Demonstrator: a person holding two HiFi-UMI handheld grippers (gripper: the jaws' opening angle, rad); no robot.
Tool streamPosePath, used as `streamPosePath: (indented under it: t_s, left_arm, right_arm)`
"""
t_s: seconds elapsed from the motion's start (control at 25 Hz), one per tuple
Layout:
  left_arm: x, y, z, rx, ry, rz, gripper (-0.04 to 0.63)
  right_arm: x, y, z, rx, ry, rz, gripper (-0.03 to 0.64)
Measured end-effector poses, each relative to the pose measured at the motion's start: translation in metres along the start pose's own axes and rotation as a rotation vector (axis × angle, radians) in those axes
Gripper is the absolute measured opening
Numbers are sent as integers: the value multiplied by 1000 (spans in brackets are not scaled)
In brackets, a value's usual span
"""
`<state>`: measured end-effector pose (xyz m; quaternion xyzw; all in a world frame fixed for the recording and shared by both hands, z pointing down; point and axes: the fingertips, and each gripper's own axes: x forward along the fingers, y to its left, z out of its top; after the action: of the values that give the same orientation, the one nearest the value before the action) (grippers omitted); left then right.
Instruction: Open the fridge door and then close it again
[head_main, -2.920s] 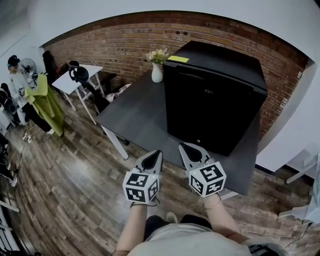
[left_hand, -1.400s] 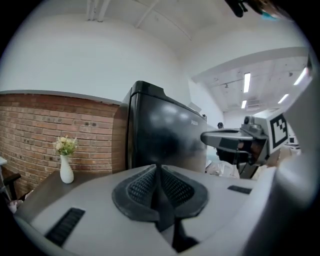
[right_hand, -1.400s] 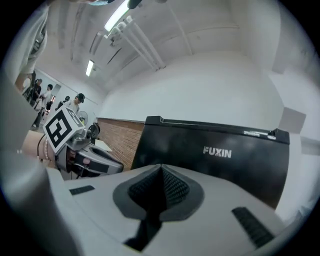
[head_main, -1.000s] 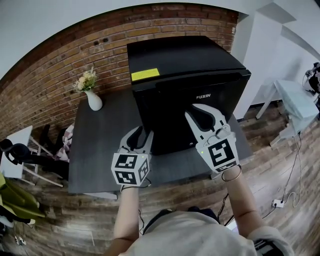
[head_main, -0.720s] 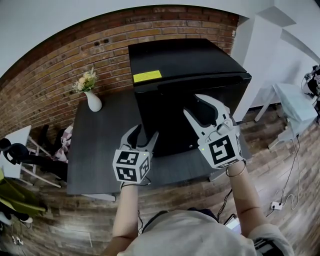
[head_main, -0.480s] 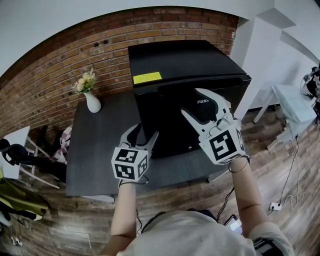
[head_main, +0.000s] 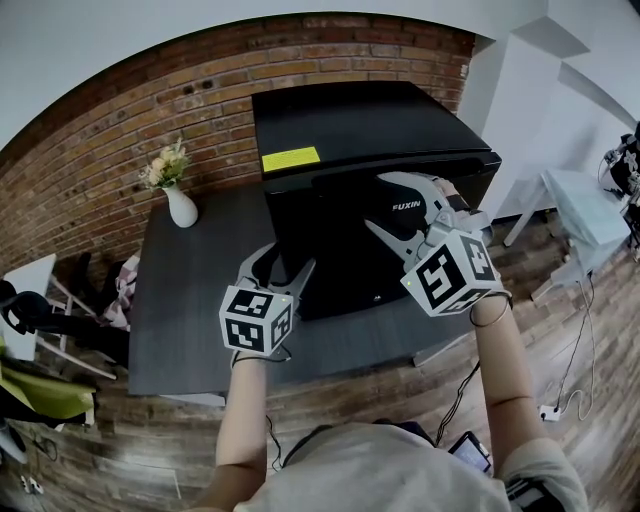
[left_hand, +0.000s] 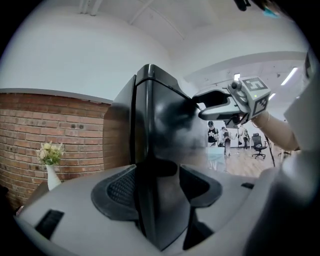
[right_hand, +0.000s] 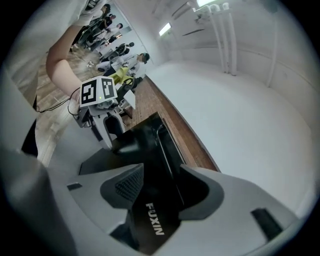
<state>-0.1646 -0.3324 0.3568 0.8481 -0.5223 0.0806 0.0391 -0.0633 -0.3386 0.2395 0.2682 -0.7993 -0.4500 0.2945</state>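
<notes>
The black fridge stands on a dark table, its door closed and a yellow label on top. My left gripper is open at the door's lower left. In the left gripper view the fridge's front-left edge runs up between the jaws of the left gripper, whose pads do not press it. My right gripper lies rolled on its side, open, by the FUXIN logo. The right gripper frames that logo. Both jaws have just been opening, gripping nothing.
A white vase of flowers stands on the table left of the fridge, also seen as the vase. A brick wall runs behind. A white table is at the right, cables lie on the wood floor, chairs at the left.
Both grippers' jaws have spread wider. The right gripper has rolled onto its side and risen towards the door's upper right. The left gripper has shifted only slightly.
</notes>
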Motion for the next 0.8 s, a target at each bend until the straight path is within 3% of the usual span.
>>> streamPosePath:
  t_s: [0.24, 0.6, 0.8]
  left_arm:
    - [1, 4, 1, 1, -30, -17, 245]
    - [0, 4, 1, 1, -36, -43, 233]
    - [0, 5, 0, -12, -16, -46, 227]
  right_arm:
    - [7, 5, -5, -85, 48, 11, 207]
    - [7, 5, -4, -63, 35, -27, 204]
    - [7, 5, -4, -63, 61, -4, 192]
